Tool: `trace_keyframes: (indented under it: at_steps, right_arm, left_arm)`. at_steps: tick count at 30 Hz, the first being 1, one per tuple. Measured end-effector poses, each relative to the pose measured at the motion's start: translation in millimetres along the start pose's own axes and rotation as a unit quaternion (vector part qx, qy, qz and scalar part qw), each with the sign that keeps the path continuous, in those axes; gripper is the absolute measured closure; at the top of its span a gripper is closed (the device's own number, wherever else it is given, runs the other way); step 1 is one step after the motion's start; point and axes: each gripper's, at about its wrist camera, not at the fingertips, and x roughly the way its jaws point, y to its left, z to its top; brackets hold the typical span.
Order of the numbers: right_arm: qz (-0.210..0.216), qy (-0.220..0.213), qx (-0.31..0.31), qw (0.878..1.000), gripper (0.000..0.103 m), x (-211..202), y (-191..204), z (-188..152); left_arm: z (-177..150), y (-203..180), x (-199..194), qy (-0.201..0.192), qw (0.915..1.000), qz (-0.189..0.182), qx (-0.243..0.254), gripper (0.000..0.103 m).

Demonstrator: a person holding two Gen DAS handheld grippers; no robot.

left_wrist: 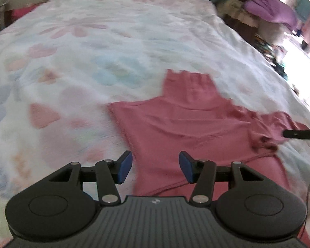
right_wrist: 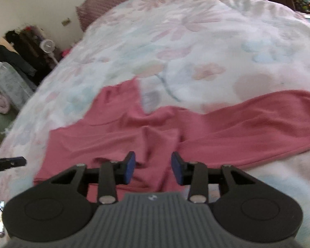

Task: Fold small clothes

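Observation:
A pink long-sleeved top (left_wrist: 175,128) lies spread on the flowered bedspread (left_wrist: 82,62). In the left wrist view its collar points away and its right side is bunched. My left gripper (left_wrist: 155,168) is open and empty, just above the top's near left part. In the right wrist view the top (right_wrist: 134,128) lies across the middle, one sleeve stretching right and a fold bunched in the centre. My right gripper (right_wrist: 153,169) is open and empty over that bunched fold. The tip of the right gripper (left_wrist: 299,134) shows at the left view's right edge.
The bedspread (right_wrist: 196,51) covers the whole bed. A mauve pillow (right_wrist: 117,0) lies at the head. Piled clothes and clutter (right_wrist: 14,62) stand beside the bed's left side. Purple cloth (left_wrist: 268,6) and clutter lie past the bed's right edge.

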Motion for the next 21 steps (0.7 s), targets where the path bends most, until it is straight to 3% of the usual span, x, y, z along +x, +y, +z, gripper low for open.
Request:
trace_keyframes:
  at_steps: [2,7,10,13,15,20,21]
  right_arm:
    - [-0.009,0.017,-0.021,1.000,0.095,9.4,1.9,3.8]
    - [-0.024,0.055,-0.101,0.993,0.098,47.0,20.7,9.1]
    - [-0.003,0.071,-0.106,0.992,0.098,74.3,30.0,17.8]
    - [0.057,0.032,-0.073,0.995,0.097,77.1,34.6,37.3]
    - [0.086,0.015,-0.045,0.995,0.095,72.8,32.3,48.4]
    - [0.054,0.005,-0.064,0.997,0.091,48.2,25.8,48.2]
    - [0.043,0.005,-0.074,0.996,0.078,43.3,24.4,44.7]
  left_arm:
    - [5.0,-18.9,10.6,0.003,0.9998,-0.005,0.020,0.044]
    - [19.9,-55.5,39.4,0.015,0.9991,-0.022,0.033,0.046]
    - [27.4,-70.3,51.9,0.019,0.9986,-0.043,0.026,0.046]
    - [33.9,-79.0,63.8,0.022,0.9972,-0.071,0.011,0.045]
    - [37.6,-83.5,73.0,0.030,0.9954,-0.091,0.000,0.041]
    - [39.8,-88.3,108.9,0.068,0.9855,-0.144,-0.058,0.038]
    - [37.9,-89.1,115.6,0.077,0.9828,-0.152,-0.071,0.038]
